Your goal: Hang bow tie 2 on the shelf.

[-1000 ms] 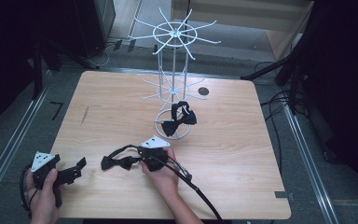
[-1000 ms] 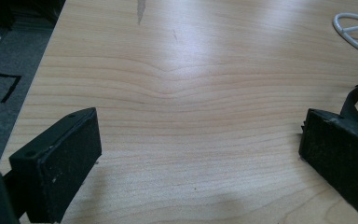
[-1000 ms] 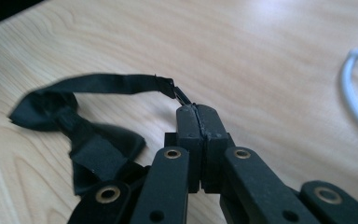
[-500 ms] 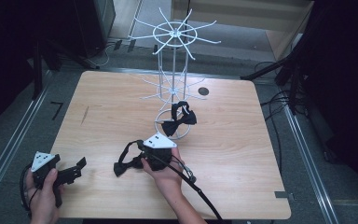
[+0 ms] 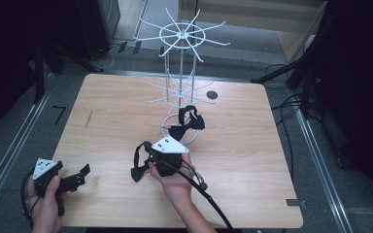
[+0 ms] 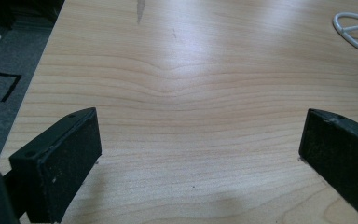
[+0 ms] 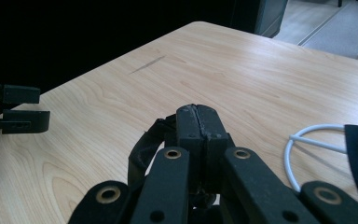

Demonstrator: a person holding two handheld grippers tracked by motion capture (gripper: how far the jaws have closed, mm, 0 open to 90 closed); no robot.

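A light wooden desk (image 5: 252, 145) with rounded corners stands on grey carpeted floor (image 5: 26, 114), metal rails (image 5: 320, 155) running along both sides. Dark equipment surrounds it, black cables (image 5: 284, 104) trail on the right, and pale wooden furniture (image 5: 267, 19) stands behind.

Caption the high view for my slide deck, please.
Right hand-held gripper lifts a bow tie near the white rack.

A black bow tie (image 5: 140, 166) with its strap looped above it hung off the table (image 5: 252, 189), clamped between the shut jaws of the right gripper (image 5: 151, 160), over the table's middle toward the near edge, its bow drooping on the left
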